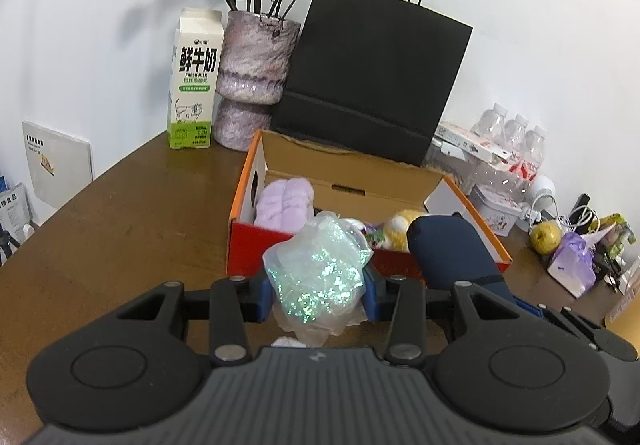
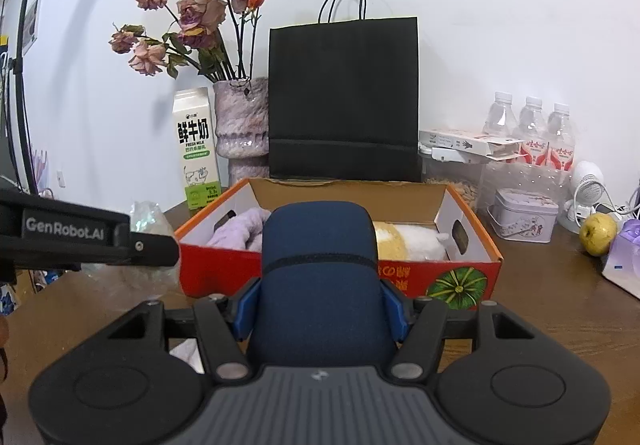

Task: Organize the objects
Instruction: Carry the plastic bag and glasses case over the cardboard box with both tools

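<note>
Left wrist view: our left gripper (image 1: pixel 318 295) is clamped on a crumpled iridescent plastic bag (image 1: pixel 318 273), held just near of the orange cardboard box (image 1: pixel 404 183) on the worktop (image 1: pixel 120 213). Box already holds a lilac knit bundle (image 1: pixel 285 201) far-left and a yellow plush (image 1: pixel 402 229) to the right. The navy padded item (image 1: pixel 450 253) shows at right, over the box's near wall. Right wrist view: our right gripper (image 2: pixel 320 311) is closed on that navy padded item (image 2: pixel 320 269), just short of the box's near wall (image 2: pixel 340 269). We judge both are mid-carry toward the box; the next move calls for clearing the near wall, then releasing into the free middle. Only this view shows the pumpkin print on the box front; only the left view shows the bag's grip properly. Milk carton (image 2: pixel 197 149) and black paper bag (image 2: pixel 344 97) stand at the far side.
</note>
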Available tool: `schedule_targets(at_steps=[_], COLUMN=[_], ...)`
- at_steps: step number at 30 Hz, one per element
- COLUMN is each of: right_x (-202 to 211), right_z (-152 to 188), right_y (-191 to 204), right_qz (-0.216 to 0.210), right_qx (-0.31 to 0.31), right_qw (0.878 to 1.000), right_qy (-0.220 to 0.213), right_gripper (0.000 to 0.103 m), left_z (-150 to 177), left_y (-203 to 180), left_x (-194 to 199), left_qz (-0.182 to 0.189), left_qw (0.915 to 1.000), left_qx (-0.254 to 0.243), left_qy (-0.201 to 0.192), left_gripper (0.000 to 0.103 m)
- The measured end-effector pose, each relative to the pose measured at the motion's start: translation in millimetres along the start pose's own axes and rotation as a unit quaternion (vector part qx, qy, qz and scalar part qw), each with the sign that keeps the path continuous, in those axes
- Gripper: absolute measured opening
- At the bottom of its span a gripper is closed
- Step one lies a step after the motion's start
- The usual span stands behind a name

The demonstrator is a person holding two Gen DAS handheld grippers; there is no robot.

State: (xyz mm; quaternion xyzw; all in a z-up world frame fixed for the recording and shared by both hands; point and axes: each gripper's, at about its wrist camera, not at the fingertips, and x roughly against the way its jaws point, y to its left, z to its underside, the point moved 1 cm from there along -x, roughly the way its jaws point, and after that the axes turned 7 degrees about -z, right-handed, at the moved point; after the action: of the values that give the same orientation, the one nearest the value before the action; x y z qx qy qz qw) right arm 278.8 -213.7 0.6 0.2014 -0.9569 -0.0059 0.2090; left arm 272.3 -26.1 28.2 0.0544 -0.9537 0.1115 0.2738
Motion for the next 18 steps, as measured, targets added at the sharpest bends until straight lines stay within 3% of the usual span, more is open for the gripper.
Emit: schedule_targets(at_steps=[18], right_x=[-45], right_z=[-25], right_y=[-12], right_qz=[-0.009], right_qx=[-0.026], right_qw=[1.0], right_qy=[-0.011], right_gripper=[0.06], left_z=[-31], left_y=[-7], left_x=[-39], left_qz=[-0.003], left_qw=[0.9998], left_qx=[0.01], left_qy=[-0.019], left_gripper=[0.042])
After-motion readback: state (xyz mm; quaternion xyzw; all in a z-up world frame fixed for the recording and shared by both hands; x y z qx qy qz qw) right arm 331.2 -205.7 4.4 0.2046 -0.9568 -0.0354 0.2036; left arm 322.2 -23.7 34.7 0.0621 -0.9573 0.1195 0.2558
